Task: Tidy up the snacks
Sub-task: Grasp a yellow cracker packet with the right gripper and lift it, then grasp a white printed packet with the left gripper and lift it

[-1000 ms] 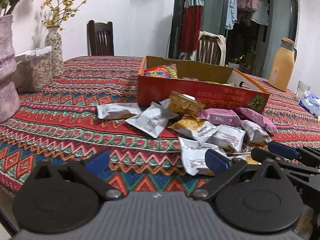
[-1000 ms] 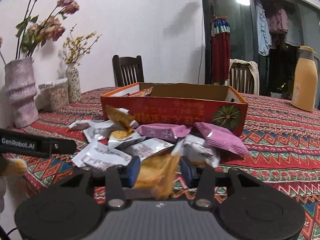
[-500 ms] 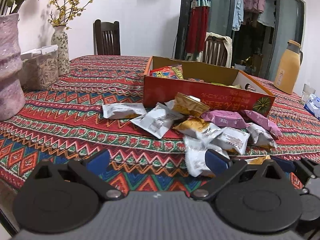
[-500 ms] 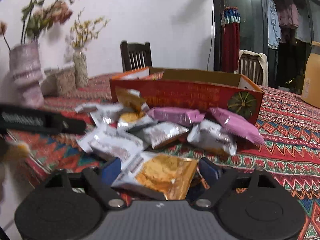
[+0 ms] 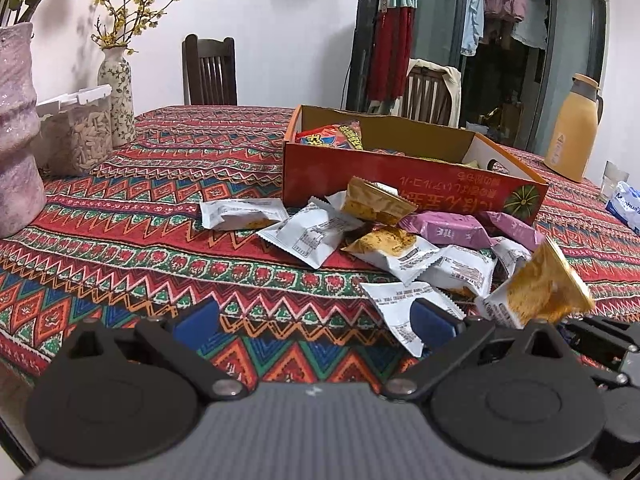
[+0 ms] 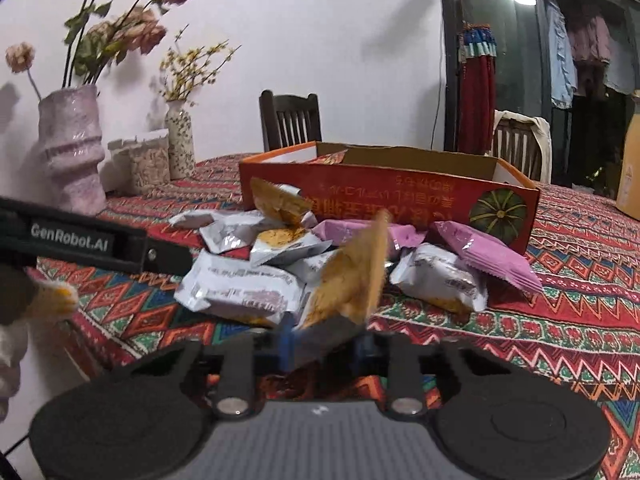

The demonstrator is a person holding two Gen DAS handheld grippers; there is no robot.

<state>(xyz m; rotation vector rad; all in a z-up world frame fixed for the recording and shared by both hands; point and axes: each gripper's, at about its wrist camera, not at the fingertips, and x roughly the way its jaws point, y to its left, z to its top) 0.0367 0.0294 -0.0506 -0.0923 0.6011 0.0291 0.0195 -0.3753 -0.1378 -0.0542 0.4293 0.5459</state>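
Note:
A pile of small snack packets, white, gold and purple, lies on the patterned tablecloth in front of an open red cardboard box. The pile and box also show in the right wrist view. My right gripper is shut on a gold and white snack packet and holds it tilted just above the table near the pile. That packet shows at the right of the left wrist view. My left gripper is open and empty, low over the cloth left of the pile.
A pink vase, a clear lidded container and a small flowered vase stand at the left. A yellow jug stands at the far right. Wooden chairs stand behind the table. The table's near edge is close below me.
My right gripper opened over a gold packet, then shut on it and lifted it off the cloth. My left gripper stayed open and shifted slightly.

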